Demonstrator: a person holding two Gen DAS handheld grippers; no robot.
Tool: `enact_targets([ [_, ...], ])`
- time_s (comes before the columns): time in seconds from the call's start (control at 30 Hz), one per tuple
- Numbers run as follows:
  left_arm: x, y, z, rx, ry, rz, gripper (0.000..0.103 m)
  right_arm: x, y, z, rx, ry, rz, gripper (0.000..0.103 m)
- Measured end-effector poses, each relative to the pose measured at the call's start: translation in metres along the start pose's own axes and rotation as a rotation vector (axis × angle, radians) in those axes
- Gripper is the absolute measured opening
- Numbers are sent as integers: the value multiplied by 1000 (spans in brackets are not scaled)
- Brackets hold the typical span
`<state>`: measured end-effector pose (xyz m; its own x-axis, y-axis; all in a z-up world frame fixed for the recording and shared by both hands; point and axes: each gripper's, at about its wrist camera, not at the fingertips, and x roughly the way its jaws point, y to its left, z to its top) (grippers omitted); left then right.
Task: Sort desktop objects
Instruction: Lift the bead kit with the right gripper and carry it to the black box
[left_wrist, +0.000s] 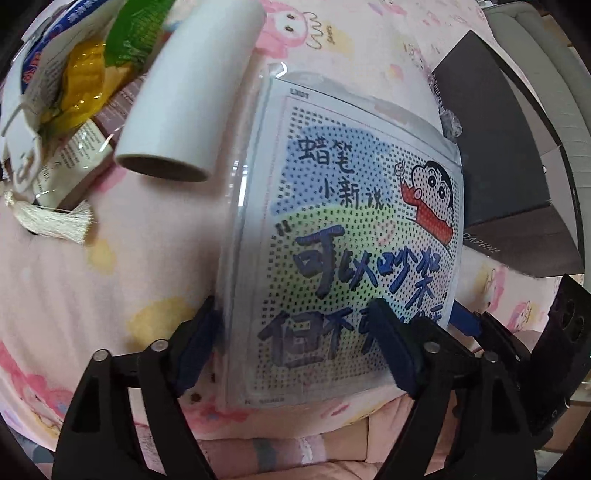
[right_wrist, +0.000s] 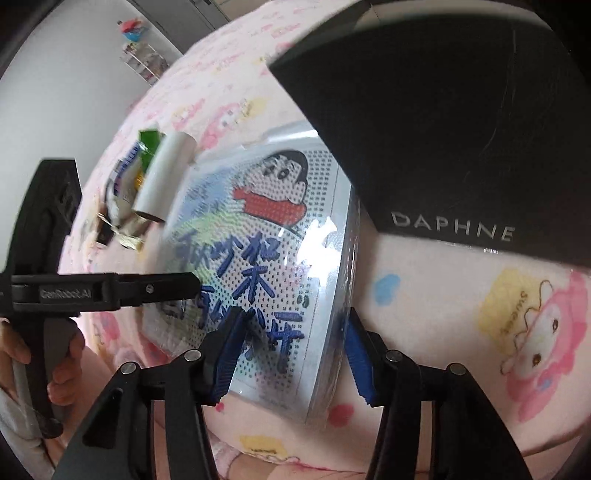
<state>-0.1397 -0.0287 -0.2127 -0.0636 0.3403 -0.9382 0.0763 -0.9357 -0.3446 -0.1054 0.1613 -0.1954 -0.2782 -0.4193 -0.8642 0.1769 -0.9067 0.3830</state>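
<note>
A flat plastic-wrapped cartoon craft kit (left_wrist: 343, 236) with a dotted picture and blue Chinese lettering lies on the pink cartoon-print cloth (left_wrist: 110, 295). My left gripper (left_wrist: 295, 350) is open, its blue-padded fingers either side of the kit's near left edge. My right gripper (right_wrist: 291, 354) is open too, its fingers straddling the kit's (right_wrist: 258, 258) near right edge. The left gripper (right_wrist: 110, 291) also shows at the left of the right wrist view, held by a hand.
A white paper roll (left_wrist: 184, 99) lies left of the kit, beside a pile of snack packets and a tasselled item (left_wrist: 55, 110). A black DAPHNE box (left_wrist: 506, 147) (right_wrist: 461, 129) stands right of the kit, touching its far corner. The cloth's front edge is close below.
</note>
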Motion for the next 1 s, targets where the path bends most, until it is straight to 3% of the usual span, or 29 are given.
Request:
enact_targets([
  [0.07,6,-8,-1,22,-13,24,93,2,0,1,-1,-1,-3,49],
  [0.17,6,-16,-6,56,-44,54,92,4,-1,1,-2,1,-3,49],
  [0.33,-18,0,-13,-6,-120,-39,68,-11,2,1,-19,-56,-9,48],
  [0.67,-49,27,-37,-74,-227,-152,58,-38,11,7,-23,-128,71,47],
  [0.77,-62,14,-42,-84,-246,-179,57,-52,12,8,-30,-151,95,47],
  [0.87,-59,7,-42,-84,-228,-176,57,-52,16,8,-42,-151,103,47],
  [1.0,-47,14,-40,-125,-137,-162,57,-46,12,4,-43,-90,75,47],
])
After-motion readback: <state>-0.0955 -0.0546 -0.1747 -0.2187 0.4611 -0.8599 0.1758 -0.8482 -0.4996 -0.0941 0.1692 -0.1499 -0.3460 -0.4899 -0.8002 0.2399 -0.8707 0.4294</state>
